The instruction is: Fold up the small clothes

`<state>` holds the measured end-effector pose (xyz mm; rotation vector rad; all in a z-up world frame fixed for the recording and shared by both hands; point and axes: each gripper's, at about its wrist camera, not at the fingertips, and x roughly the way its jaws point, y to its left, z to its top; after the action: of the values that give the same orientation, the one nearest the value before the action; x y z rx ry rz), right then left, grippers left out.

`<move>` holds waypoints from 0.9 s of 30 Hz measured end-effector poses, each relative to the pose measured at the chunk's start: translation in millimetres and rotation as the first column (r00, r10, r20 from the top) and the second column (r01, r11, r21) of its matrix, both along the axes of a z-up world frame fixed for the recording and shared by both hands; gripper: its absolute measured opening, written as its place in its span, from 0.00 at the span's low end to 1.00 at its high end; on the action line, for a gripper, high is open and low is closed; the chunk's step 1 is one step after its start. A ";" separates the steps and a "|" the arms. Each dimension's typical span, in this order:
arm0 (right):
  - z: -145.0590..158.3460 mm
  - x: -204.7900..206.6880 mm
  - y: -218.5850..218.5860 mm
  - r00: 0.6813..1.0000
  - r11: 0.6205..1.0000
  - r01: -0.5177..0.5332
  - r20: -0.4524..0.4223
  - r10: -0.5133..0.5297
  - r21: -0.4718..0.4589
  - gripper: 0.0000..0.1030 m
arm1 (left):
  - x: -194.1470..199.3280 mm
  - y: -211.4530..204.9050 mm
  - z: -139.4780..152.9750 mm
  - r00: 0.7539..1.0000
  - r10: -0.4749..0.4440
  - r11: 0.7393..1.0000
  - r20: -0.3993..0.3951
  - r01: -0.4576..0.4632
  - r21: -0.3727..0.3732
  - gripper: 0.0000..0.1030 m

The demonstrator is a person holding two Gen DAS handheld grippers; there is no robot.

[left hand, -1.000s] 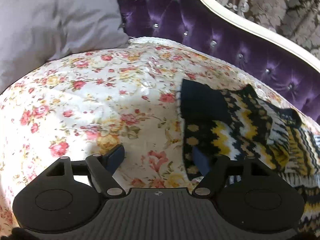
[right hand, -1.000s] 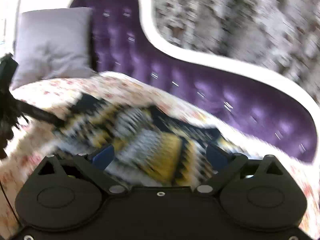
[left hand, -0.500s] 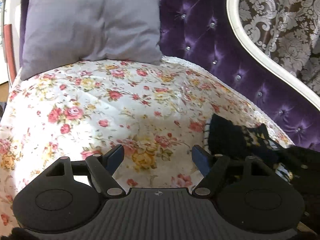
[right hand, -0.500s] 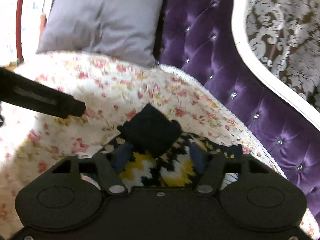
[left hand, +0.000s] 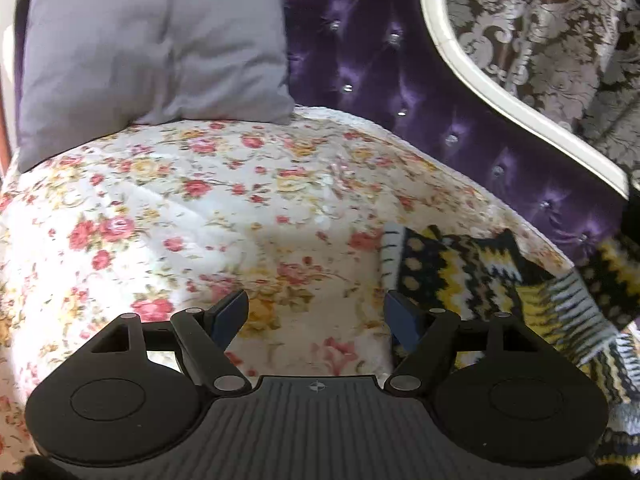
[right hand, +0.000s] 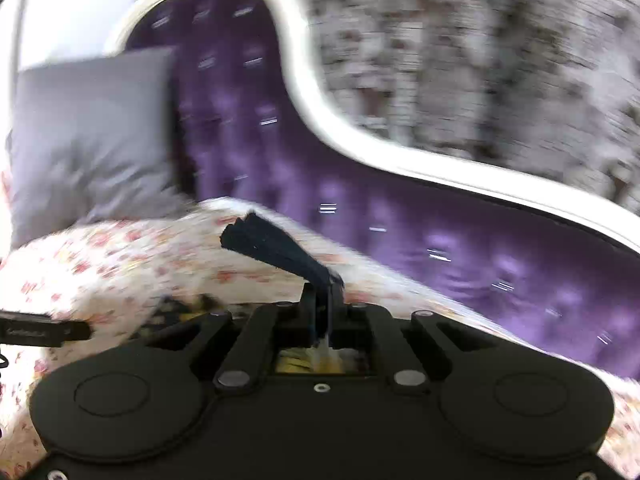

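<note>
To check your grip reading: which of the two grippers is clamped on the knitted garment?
The right gripper: its fingers pinch the garment's dark cuff. The left gripper stands open over the floral cover.

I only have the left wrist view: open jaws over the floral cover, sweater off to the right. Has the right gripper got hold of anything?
Observer: Yes. The right gripper is shut on the sweater's dark cuff, which sticks out past its fingertips.
Operator: Can you see my left gripper from the right wrist view?
Observer: Only one finger of the left gripper, at that view's left edge, close to the patterned part of the sweater. Blur hides whether they touch.
</note>
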<state>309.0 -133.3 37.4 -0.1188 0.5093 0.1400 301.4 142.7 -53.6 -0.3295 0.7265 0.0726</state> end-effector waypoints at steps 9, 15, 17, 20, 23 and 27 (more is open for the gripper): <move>-26.3 -20.6 -115.7 0.961 0.959 0.268 -0.096 -0.260 0.090 0.09 | 0.3 -37.8 5.5 0.983 -0.172 0.983 0.056 0.168 0.075 0.71; -56.0 -23.5 -137.2 0.933 0.939 0.333 -0.175 -0.314 0.092 0.09 | 2.1 -57.9 6.1 0.969 -0.233 0.967 0.076 0.222 0.126 0.71; -55.6 -30.3 -138.2 0.934 0.937 0.336 -0.164 -0.317 0.100 0.09 | -0.6 -63.4 7.9 0.963 -0.254 0.959 0.092 0.238 0.156 0.71; -51.2 -36.6 -144.6 0.935 0.933 0.342 -0.138 -0.326 0.115 0.09 | -5.4 -69.4 7.4 0.943 -0.323 0.938 0.084 0.307 0.160 0.71; -51.1 -34.8 -147.1 0.936 0.934 0.336 -0.150 -0.318 0.124 0.09 | -14.8 -73.6 6.0 0.910 -0.408 0.904 0.069 0.393 0.170 0.71; -51.8 -32.9 -147.0 0.942 0.937 0.322 -0.148 -0.302 0.135 0.09 | -19.8 -85.1 3.3 0.880 -0.469 0.869 0.071 0.446 0.215 0.71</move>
<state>276.1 -280.3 -14.3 0.1282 0.6339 -0.1257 281.6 57.6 -50.4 0.0329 0.6548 -0.3266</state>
